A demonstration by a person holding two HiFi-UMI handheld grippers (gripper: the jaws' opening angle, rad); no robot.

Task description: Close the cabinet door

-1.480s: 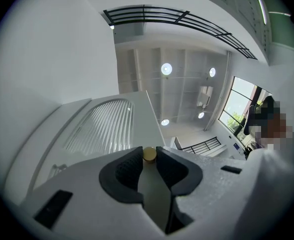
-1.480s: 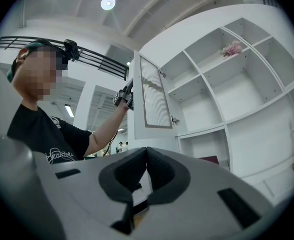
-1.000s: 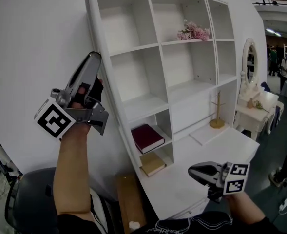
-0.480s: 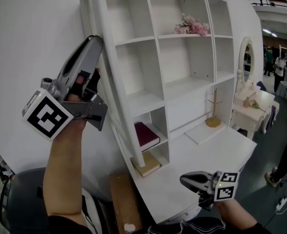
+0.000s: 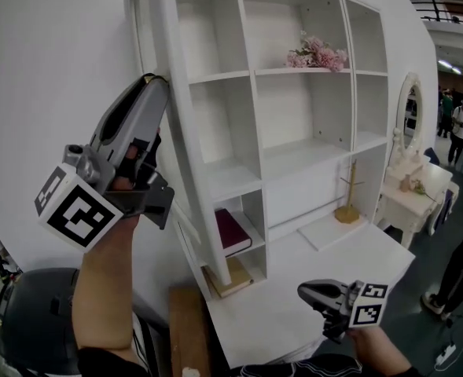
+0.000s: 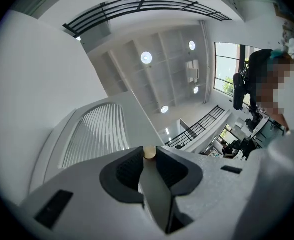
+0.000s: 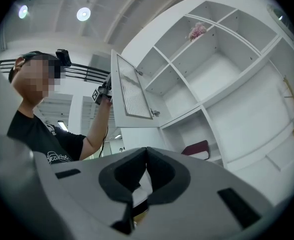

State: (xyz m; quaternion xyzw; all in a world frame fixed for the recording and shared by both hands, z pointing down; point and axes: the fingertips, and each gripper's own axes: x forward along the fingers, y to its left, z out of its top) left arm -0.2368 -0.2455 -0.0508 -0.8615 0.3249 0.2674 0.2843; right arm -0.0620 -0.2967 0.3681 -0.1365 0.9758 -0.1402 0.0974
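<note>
Door (image 7: 130,90) swung further shut, left hand-held gripper (image 5: 154,85) clamping its knob (image 6: 149,153).

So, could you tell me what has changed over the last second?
The left gripper, clamped on the knob throughout, has swung the door a little toward the shelves. The right gripper sank slightly, still shut and empty. Book and flowers stayed put.
</note>
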